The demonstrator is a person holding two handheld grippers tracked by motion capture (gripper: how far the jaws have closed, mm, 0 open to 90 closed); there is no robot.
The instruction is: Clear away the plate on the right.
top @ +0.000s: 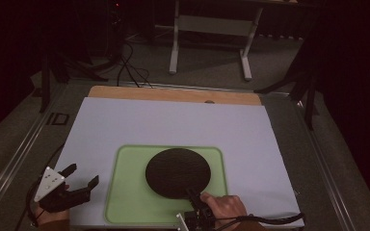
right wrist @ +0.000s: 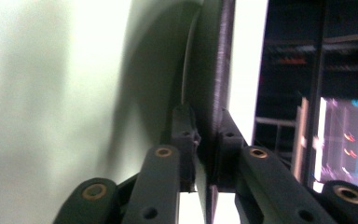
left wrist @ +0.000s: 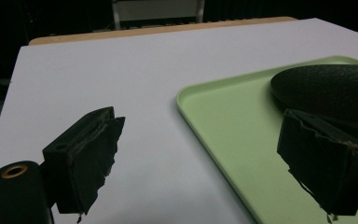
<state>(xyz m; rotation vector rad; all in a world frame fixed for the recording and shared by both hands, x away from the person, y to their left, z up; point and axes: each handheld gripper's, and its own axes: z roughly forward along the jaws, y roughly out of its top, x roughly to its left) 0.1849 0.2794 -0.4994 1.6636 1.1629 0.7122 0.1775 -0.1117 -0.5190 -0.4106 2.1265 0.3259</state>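
Note:
A black round disc [top: 177, 172] lies on a light green tray [top: 125, 192] near the front of the table. My right gripper [top: 192, 195] is at the disc's near edge, shut on it. In the right gripper view its jaws [right wrist: 209, 121] pinch the thin rim of the disc [right wrist: 216, 60], with the green tray [right wrist: 51, 93] to one side. Left of the tray my left gripper [top: 84, 174] hovers open over the white sheet. In the left gripper view nothing sits between its jaws [left wrist: 200, 126]; the tray [left wrist: 223, 121] and disc [left wrist: 326, 88] lie ahead to the right.
A white sheet [top: 173, 120] covers most of the table, and a strip of wood [top: 173, 94] shows at the far edge. Beyond the table stand a white metal frame [top: 212, 24] and floor cables [top: 130, 72]. Dark surroundings on both sides.

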